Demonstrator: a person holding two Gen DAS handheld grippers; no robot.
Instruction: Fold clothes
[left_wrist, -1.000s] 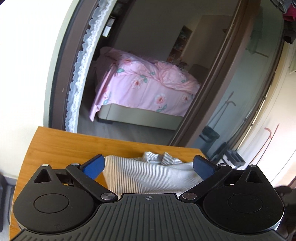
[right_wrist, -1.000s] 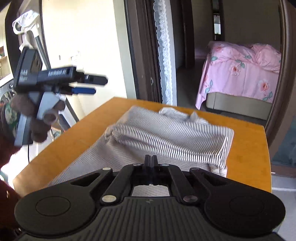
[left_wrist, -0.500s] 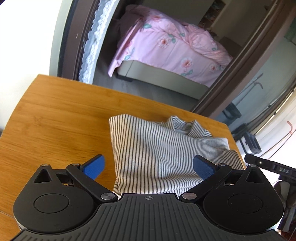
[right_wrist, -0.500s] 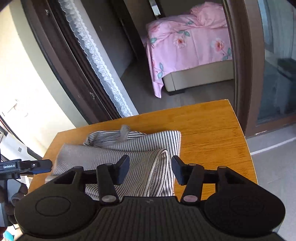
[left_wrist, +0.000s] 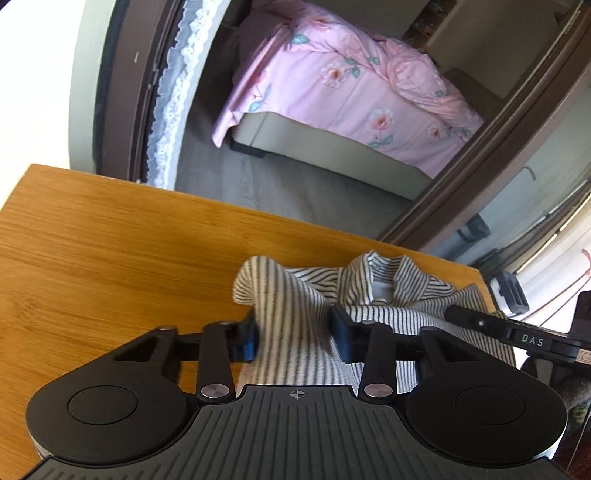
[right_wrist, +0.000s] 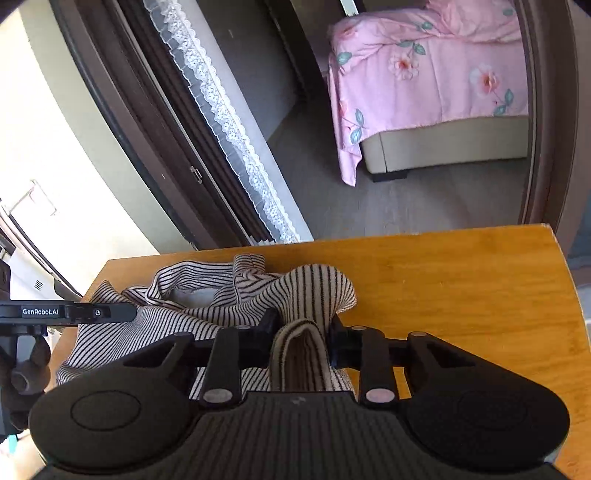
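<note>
Both grippers have dropped toward the striped shirt since the earlier frames, when the left one stood wide open above it and the right one was shut. Now the left gripper is closing, its blue-padded fingers pressing on a bunched fold of the shirt at its left edge, and the cloth humps up just beyond the pads. On the right of that view the other tool reaches in, its black arm marked "DAS" in pale letters. The shirt, white with thin dark stripes, lies crumpled on the wooden table, its collar toward the far edge. From the right wrist, the left tool shows at the left edge with "GenRobot.AI" printed on its side. The right gripper is also closing, its black fingers squeezing a doubled fold of the shirt at its right edge, which rises in a loop past them. Beyond the table stand a lace curtain along a dark door frame and a bed under a pink floral cover.
</note>
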